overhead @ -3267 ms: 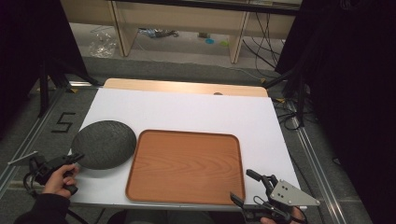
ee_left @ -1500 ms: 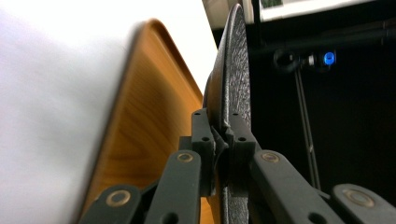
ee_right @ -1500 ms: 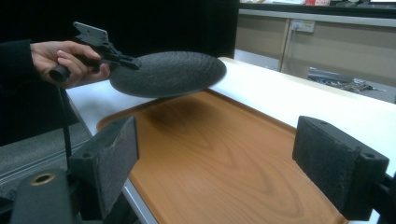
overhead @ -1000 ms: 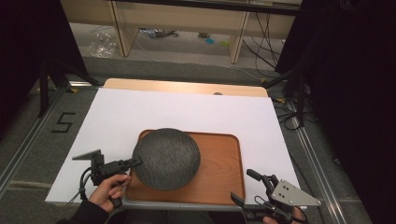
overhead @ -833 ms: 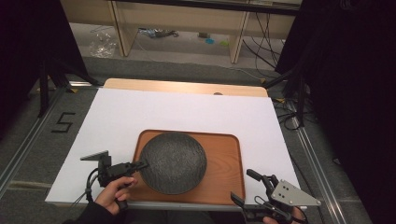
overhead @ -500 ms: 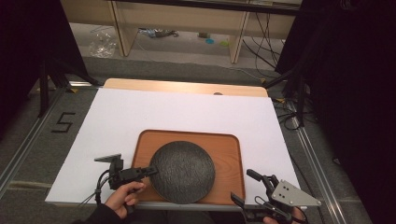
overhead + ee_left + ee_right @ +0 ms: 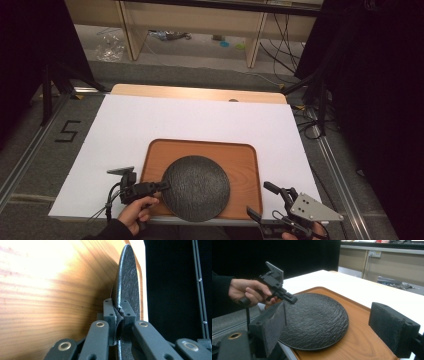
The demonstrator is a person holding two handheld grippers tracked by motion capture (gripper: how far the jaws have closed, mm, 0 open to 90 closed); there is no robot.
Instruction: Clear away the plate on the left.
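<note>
White table carries a wooden tray near its front edge. Left gripper pinches the dark plate's rim over the tray's front left; right gripper gapes wide, empty, at the front right corner.

I see a matt, rough-textured black plate on a smooth wood-grain tray over white paper-like covering.

The only readable mark is a black numeral "5", made of dark tape strips on the grey floor just left of the white-covered table in the high view.
</note>
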